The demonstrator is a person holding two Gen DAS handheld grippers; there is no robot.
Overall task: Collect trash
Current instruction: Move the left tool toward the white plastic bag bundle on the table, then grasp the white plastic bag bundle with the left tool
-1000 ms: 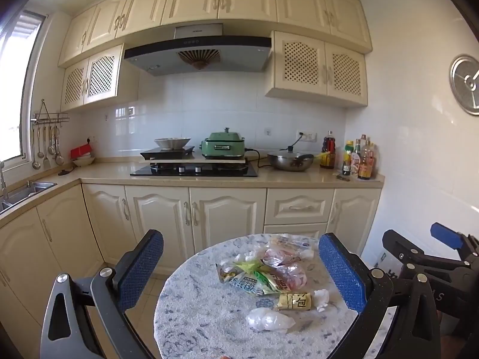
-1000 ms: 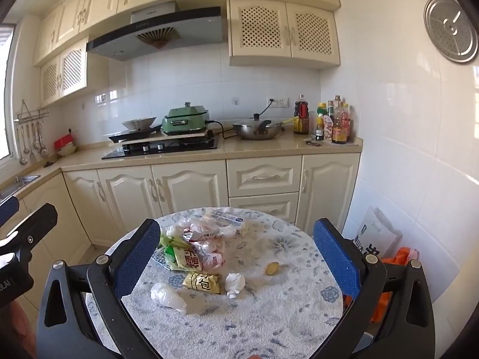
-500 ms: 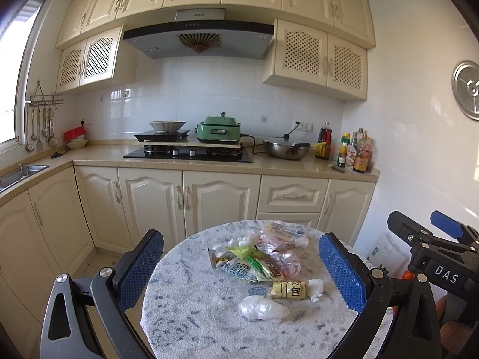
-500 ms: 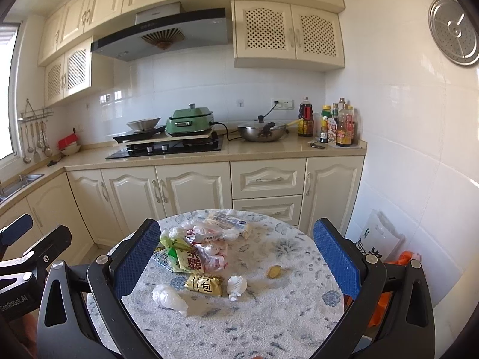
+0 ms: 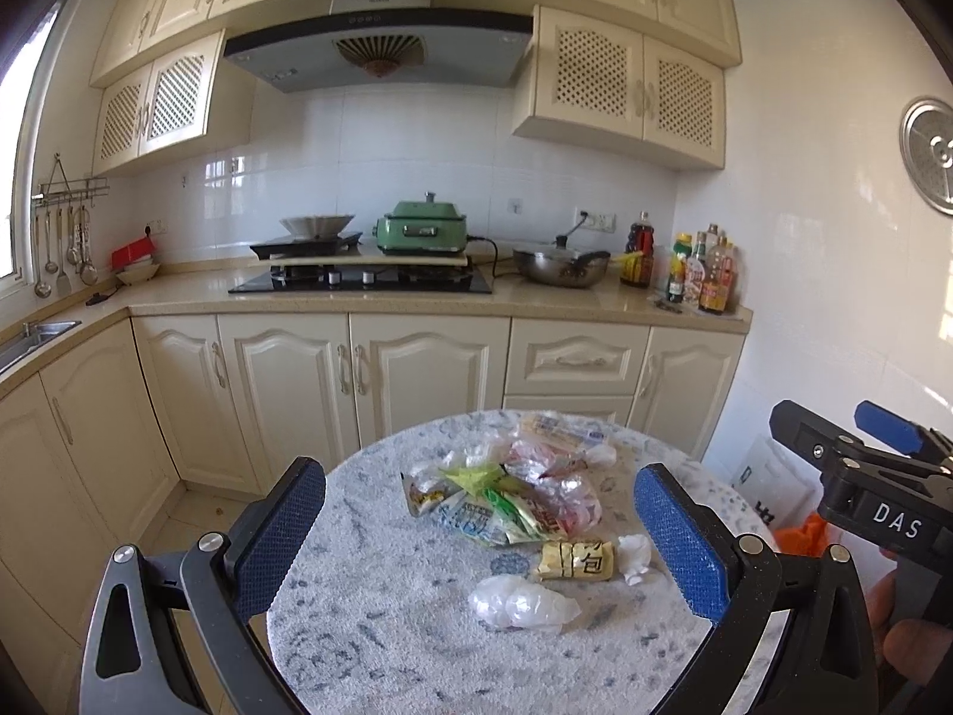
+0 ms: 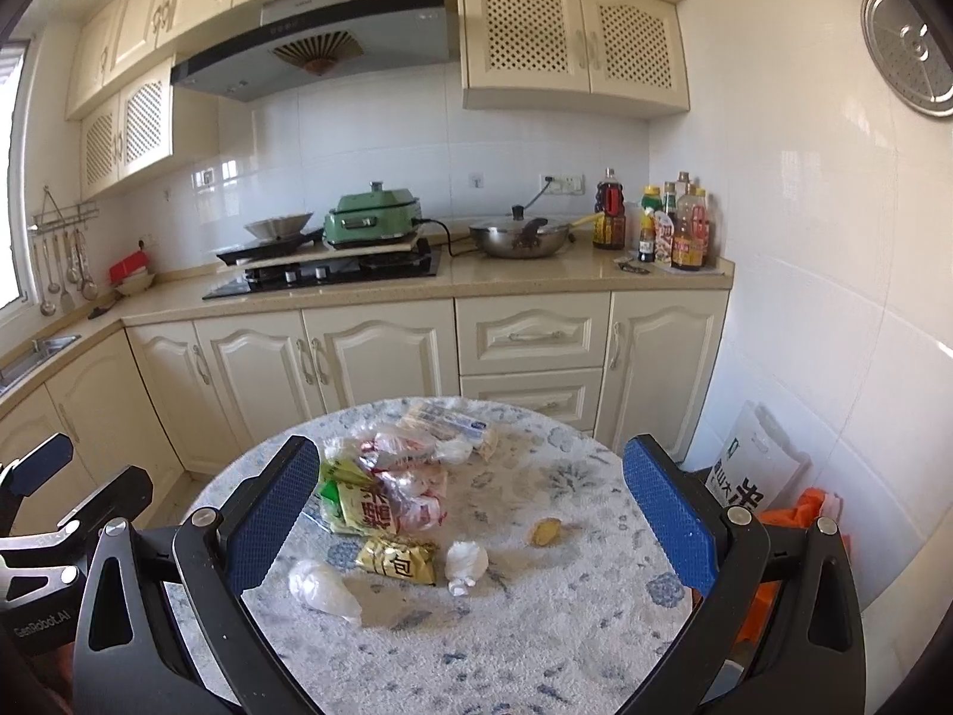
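A pile of snack wrappers (image 5: 506, 500) (image 6: 381, 488) lies on a round speckled table (image 5: 381, 643) (image 6: 566, 625). In front of it sit a yellow packet (image 5: 575, 560) (image 6: 398, 560), a crumpled white tissue (image 5: 636, 557) (image 6: 466, 563) and a clear plastic ball (image 5: 518, 603) (image 6: 321, 587). A small yellow scrap (image 6: 545, 531) lies apart on the right. My left gripper (image 5: 479, 542) hovers open above the table, nothing between its fingers. My right gripper (image 6: 470, 527) is open and empty too; its body (image 5: 863, 494) shows in the left wrist view.
Cream kitchen cabinets (image 5: 381, 375) and a counter with a hob (image 5: 363, 281), green cooker (image 5: 423, 229), pan (image 5: 560, 265) and bottles (image 5: 697, 271) stand behind the table. A white bag (image 6: 753, 465) and something orange (image 6: 798, 512) sit on the floor at the right wall.
Both views have tilted and shifted slightly; the table and trash sit a little further left in the left wrist view. Both grippers stay open. Nothing on the table has moved.
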